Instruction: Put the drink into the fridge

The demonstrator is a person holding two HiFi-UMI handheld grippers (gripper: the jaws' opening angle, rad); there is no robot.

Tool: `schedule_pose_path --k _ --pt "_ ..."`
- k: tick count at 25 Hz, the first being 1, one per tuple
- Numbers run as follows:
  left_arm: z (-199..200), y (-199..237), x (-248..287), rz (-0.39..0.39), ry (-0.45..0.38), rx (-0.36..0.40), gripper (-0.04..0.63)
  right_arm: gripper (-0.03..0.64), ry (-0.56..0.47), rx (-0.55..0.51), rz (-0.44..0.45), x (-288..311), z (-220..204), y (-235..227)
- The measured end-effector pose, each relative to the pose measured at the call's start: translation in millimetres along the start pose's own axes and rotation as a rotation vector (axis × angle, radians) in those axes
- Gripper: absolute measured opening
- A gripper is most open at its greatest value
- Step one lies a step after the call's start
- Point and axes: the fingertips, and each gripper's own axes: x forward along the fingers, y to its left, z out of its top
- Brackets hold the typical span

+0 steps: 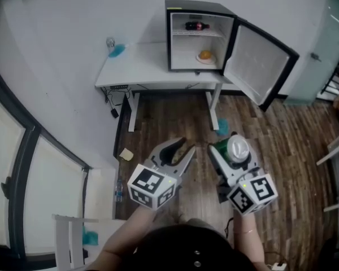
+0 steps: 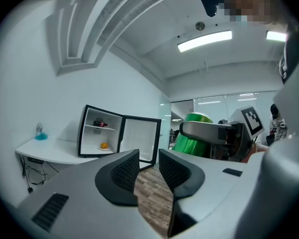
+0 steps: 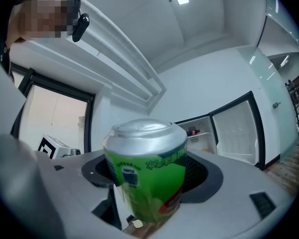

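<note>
The drink is a green can with a silver top point(image 1: 238, 148) point(image 3: 147, 173), held upright between the jaws of my right gripper point(image 1: 230, 151) point(image 3: 150, 177), which is shut on it. The left gripper view shows the same can point(image 2: 192, 143) off to its right. My left gripper point(image 1: 183, 147) point(image 2: 148, 166) hangs beside it, open, with nothing between its fingers. Ahead, a small black fridge point(image 1: 195, 35) point(image 2: 102, 133) point(image 3: 204, 133) stands on a white table point(image 1: 141, 66). Its door point(image 1: 260, 61) is swung wide to the right. Both grippers are well short of it, over the wooden floor.
Inside the fridge a dark bottle point(image 1: 196, 25) lies on the upper shelf and an orange item on a plate point(image 1: 205, 55) sits below. A blue object point(image 1: 116, 49) stands at the table's left end. A teal scrap point(image 1: 222, 126) and a cardboard piece point(image 1: 126, 154) lie on the floor.
</note>
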Motion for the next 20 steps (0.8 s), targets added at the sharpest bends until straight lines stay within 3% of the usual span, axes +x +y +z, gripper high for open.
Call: schedule_pose_path --k 12,20 --pt "-6 2 38 0.014 -0.014 -0.025 0.127 0.35 0.025 -0.009 0.059 10 -9 -26" --pt "-13 20 72 0.06 -0.001 -0.058 0.127 0.35 0.047 -0.028 0.052 23 -16 -59"
